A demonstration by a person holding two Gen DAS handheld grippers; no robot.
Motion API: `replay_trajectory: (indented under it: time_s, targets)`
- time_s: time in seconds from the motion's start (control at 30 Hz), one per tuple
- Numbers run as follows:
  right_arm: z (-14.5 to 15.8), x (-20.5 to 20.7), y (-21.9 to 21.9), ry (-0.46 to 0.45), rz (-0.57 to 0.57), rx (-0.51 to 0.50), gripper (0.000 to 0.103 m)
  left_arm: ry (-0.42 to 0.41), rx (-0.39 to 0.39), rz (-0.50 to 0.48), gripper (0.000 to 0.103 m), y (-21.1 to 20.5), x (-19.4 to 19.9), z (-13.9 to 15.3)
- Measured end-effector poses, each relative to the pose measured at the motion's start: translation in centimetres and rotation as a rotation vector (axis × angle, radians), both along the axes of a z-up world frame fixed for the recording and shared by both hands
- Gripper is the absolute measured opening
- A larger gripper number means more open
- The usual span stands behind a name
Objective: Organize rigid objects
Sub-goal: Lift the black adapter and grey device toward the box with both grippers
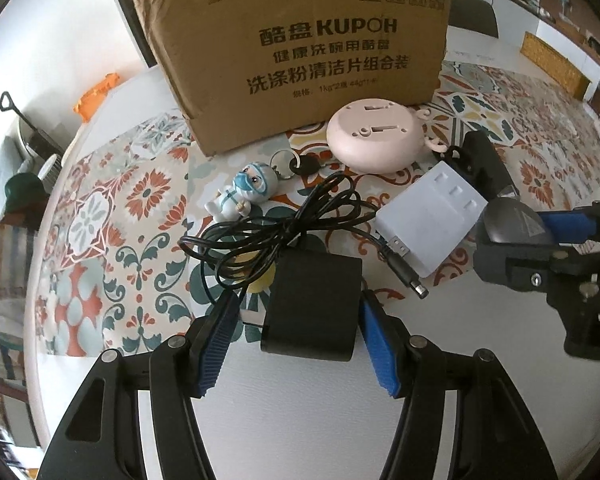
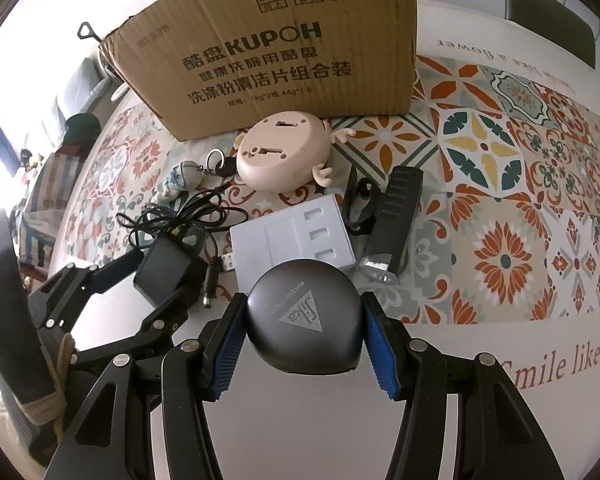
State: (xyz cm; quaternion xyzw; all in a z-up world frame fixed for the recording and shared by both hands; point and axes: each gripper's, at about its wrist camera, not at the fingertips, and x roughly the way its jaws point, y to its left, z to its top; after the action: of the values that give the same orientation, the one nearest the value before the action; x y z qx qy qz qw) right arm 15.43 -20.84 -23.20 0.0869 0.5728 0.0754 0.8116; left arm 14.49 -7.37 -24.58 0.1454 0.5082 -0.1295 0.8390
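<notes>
My left gripper [image 1: 298, 296] is shut on a black power adapter [image 1: 311, 304]. The adapter's back rests against the right blue pad and its prongs reach toward the left pad. Its tangled black cable [image 1: 284, 216] trails over the tablecloth and ends in a barrel plug [image 1: 407, 280]. My right gripper [image 2: 304, 296] is shut on a dark grey rounded case [image 2: 303, 320] with a triangular logo, held between both blue pads. That case [image 1: 511, 220] also shows at the right edge of the left wrist view. The brown cardboard box [image 2: 268, 60] stands behind the objects, its open top hidden.
On the patterned tablecloth [image 2: 499, 200] lie a pink round device [image 2: 280, 156], a masked figurine keychain [image 1: 244, 192], a white flat box [image 2: 296, 236] and a black ribbed torch-like device [image 2: 399, 208]. The table's rounded edge [image 1: 56, 208] drops off at the left, with household clutter beyond.
</notes>
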Motion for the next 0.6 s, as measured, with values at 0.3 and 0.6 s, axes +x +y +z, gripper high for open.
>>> replay_trajectory:
  time_s: [0.3,0.6]
  targets:
    - [-0.2,-0.5,0.1,0.026,0.006,0.022,0.056,-0.017,0.104,-0.037,0.061,-1.2,-0.2,0.3]
    - [-0.2,0.0,-0.4,0.035,-0.004,0.04,0.056,0.034,0.087,-0.019,0.061,-0.9,0.6,0.1]
